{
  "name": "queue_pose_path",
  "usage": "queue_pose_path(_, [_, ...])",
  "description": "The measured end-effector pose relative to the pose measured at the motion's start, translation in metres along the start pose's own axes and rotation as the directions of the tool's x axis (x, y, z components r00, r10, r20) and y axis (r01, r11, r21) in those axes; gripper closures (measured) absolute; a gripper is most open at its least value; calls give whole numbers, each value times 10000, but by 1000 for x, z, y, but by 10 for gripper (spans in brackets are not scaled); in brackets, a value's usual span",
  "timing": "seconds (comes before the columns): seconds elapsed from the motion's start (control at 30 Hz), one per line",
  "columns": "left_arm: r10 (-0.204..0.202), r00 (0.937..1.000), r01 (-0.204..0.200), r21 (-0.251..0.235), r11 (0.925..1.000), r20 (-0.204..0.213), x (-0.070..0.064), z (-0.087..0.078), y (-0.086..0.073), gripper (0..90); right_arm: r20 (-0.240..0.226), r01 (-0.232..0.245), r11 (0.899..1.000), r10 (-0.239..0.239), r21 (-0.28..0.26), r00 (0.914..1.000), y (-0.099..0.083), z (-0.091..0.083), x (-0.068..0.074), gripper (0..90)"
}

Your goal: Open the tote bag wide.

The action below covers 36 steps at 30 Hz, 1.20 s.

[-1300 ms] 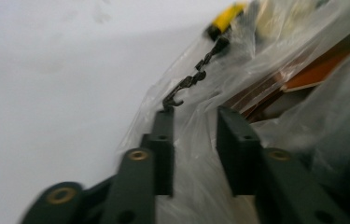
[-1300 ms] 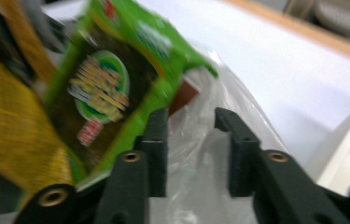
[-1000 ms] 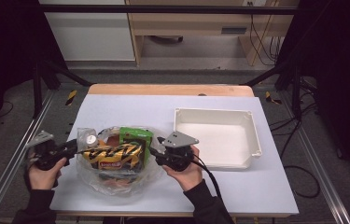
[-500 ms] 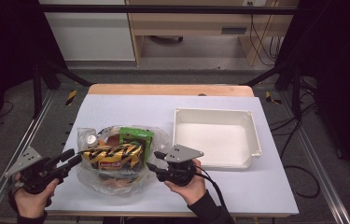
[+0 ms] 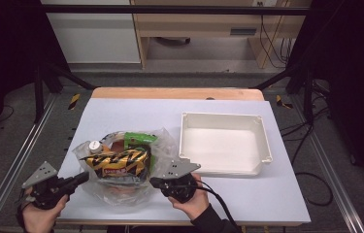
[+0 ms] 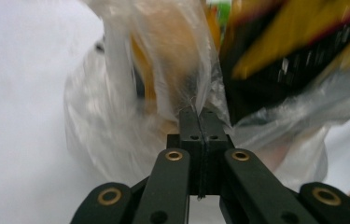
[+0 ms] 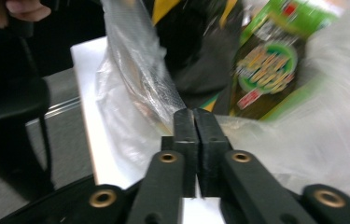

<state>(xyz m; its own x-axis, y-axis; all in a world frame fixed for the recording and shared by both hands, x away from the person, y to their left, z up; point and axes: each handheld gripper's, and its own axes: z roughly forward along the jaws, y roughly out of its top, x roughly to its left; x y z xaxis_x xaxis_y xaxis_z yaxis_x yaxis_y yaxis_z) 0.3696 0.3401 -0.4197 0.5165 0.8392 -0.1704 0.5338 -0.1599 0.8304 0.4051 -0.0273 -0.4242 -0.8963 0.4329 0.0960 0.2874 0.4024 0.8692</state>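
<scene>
A clear plastic bag (image 5: pixel 166 145) of snacks lies on the white table at front left. Inside are a yellow-and-black packet (image 5: pixel 116 161), a green packet (image 5: pixel 139 140) and a white-capped bottle (image 5: pixel 94 144). My left gripper (image 5: pixel 83 177) is at the bag's left edge. Its jaws are shut, with the bag film (image 6: pixel 116 116) pinched at their tips (image 6: pixel 199 113). My right gripper (image 5: pixel 154 182) is at the bag's front right edge, shut on the film (image 7: pixel 140 70) at its tips (image 7: pixel 194 114). The green packet (image 7: pixel 266 60) lies just beyond them.
An empty white tray (image 5: pixel 223 116) stands to the right of the bag, close to the right hand. The table's front edge (image 5: pixel 247 222) runs just below both hands. A black frame post (image 5: pixel 39 92) and metal rails flank the table.
Both grippers have drawn back toward the table's front edge, the left one down and outward. The bag's sides have spread wider between them.
</scene>
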Motion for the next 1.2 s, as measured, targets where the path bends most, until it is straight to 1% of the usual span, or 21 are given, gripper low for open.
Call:
queue_pose_path(0.03, [-91, 10000, 91, 159, 9998, 19, 0, 2, -6, 898, -99, -17, 9998, 19, 182, 9999, -3, 1, 1, 900])
queue_pose_path(0.13, [-187, 9998, 189, 661, 9976, -43, 1, 11, -20, 898, 37, -116, 9969, 113, 782, 9999, -14, 7, 0, 900])
queue_pose_path(0.23, [-136, 9988, 189, 1129, 9934, -471, 2, 23, -26, 897, 241, -543, 9922, 519, 1123, 9984, -27, 14, -5, 900])
queue_pose_path(0.27, [-162, 9982, 234, 1248, 9919, -582, 2, 27, -28, 897, 328, -599, 9899, 561, 1282, 9979, -31, 17, -6, 900])
queue_pose_path(0.33, [-191, 9969, 307, 1541, 9876, -759, 4, 33, -32, 897, 497, -718, 9872, 653, 1427, 9966, -37, 23, -7, 889])
queue_pose_path(0.37, [-168, 9964, 302, 1632, 9861, -830, 4, 36, -34, 897, 586, -752, 9859, 671, 1495, 9960, -39, 26, -7, 882])
queue_pose_path(0.4, [-116, 9960, 265, 1695, 9852, -882, 4, 37, -35, 896, 663, -684, 9856, 587, 1547, 9961, -40, 29, -7, 872])
queue_pose_path(0.47, [37, 9948, 143, 1759, 9843, -1016, 4, 39, -37, 877, 737, -675, 9852, 565, 1572, 9957, -43, 33, -7, 857])
queue_pose_path(0.57, [210, 9934, -18, 1678, 9858, -1129, 3, 40, -38, 836, 800, -671, 9843, 546, 1632, 9953, -45, 37, -6, 815])
queue_pose_path(0.63, [442, 9925, -265, 1516, 9881, -1143, 3, 39, -38, 791, 748, -611, 9851, 496, 1605, 9960, -45, 38, -6, 782])
queue_pose_path(0.7, [549, 9925, -415, 1220, 9917, -1092, 2, 36, -37, 727, 694, -638, 9868, 540, 1485, 9961, -44, 36, -5, 730])
queue_pose_path(0.73, [606, 9926, -495, 1051, 9932, -1056, 2, 34, -37, 678, 680, -499, 9892, 408, 1377, 9968, -43, 34, -5, 714])
queue_pose_path(0.8, [571, 9934, -517, 552, 9971, -997, 2, 28, -36, 582, 607, -429, 9929, 364, 1106, 9975, -41, 29, -4, 656])
queue_pose_path(0.87, [491, 9932, -484, 87, 9988, -1059, 2, 22, -34, 480, 616, -304, 9970, 260, 717, 9978, -37, 21, -3, 617])
queue_pose_path(0.93, [612, 9909, -651, -291, 9975, -1197, 1, 16, -30, 404, 701, -233, 9991, 207, 362, 9973, -33, 12, -3, 588])
queue_pose_path(1.0, [630, 9912, -711, -663, 9953, -1168, -1, 10, -27, 330, 765, -187, 9998, 182, 64, 9969, -29, 4, -4, 554])
queue_pose_path(1.07, [713, 9905, -837, -1037, 9911, -1178, -2, 5, -24, 276, 822, -202, 9995, 222, -251, 9964, -24, -4, -4, 538])
queue_pose_path(1.13, [690, 9912, -840, -1342, 9874, -1130, -3, -1, -20, 243, 907, -169, 9985, 217, -529, 9956, -20, -11, -6, 517])
queue_pose_path(1.2, [647, 9931, -806, -1687, 9824, -979, -4, -8, -16, 236, 985, -178, 9966, 258, -809, 9948, -16, -18, -8, 505])
